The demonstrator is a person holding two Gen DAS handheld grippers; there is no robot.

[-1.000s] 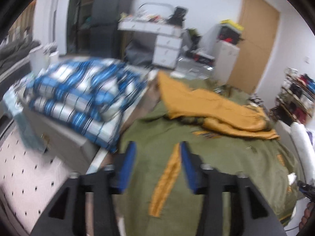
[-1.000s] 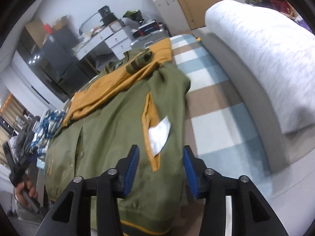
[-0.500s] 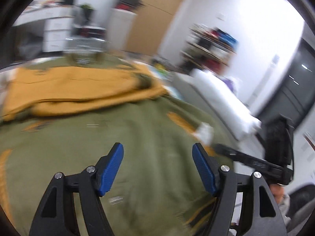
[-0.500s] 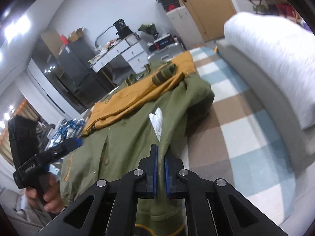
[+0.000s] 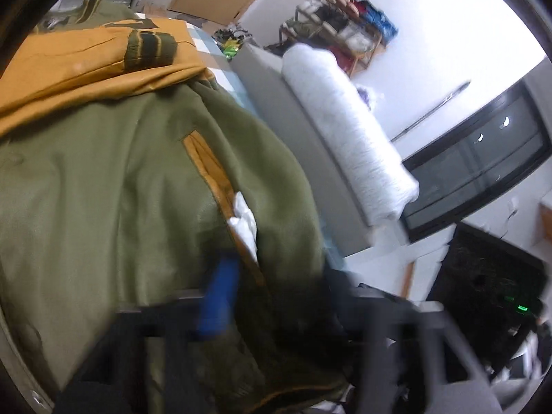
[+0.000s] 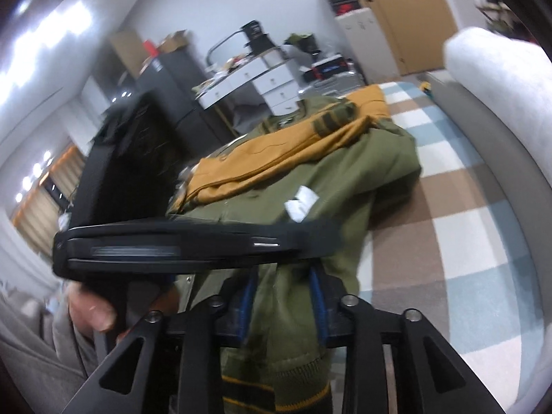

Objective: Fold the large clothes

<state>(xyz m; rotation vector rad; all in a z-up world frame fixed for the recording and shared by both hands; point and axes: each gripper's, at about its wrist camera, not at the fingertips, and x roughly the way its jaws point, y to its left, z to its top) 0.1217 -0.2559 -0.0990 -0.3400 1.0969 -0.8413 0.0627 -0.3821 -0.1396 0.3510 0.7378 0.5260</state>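
An olive jacket [image 5: 103,179] with a mustard lining [image 5: 86,65] lies spread on the bed, with a white tag [image 5: 243,220] at its pocket. My left gripper [image 5: 262,293] is blurred low over the hem. One blue pad [image 5: 217,296] shows and the other finger is lost in the blur, so I cannot tell if the closing jaws have fabric between them. In the right wrist view, my right gripper [image 6: 283,307] has its jaws opening with a bunch of the jacket [image 6: 345,186] hem between the blue pads. The left tool's black body [image 6: 165,245], held by a hand [image 6: 93,310], crosses just ahead.
A white rolled bolster [image 5: 345,120] lies along the bed's right side on a grey ledge. A checked blanket [image 6: 465,227] covers the bed beside the jacket. At the back are a white desk with drawers [image 6: 262,79], a wooden door [image 6: 407,10] and a cluttered shelf [image 5: 345,17].
The left view swung right from the plaid quilt to the jacket's right hem, and that gripper now crosses the right view. The right jaws were shut half a second ago and now stand apart around fabric.
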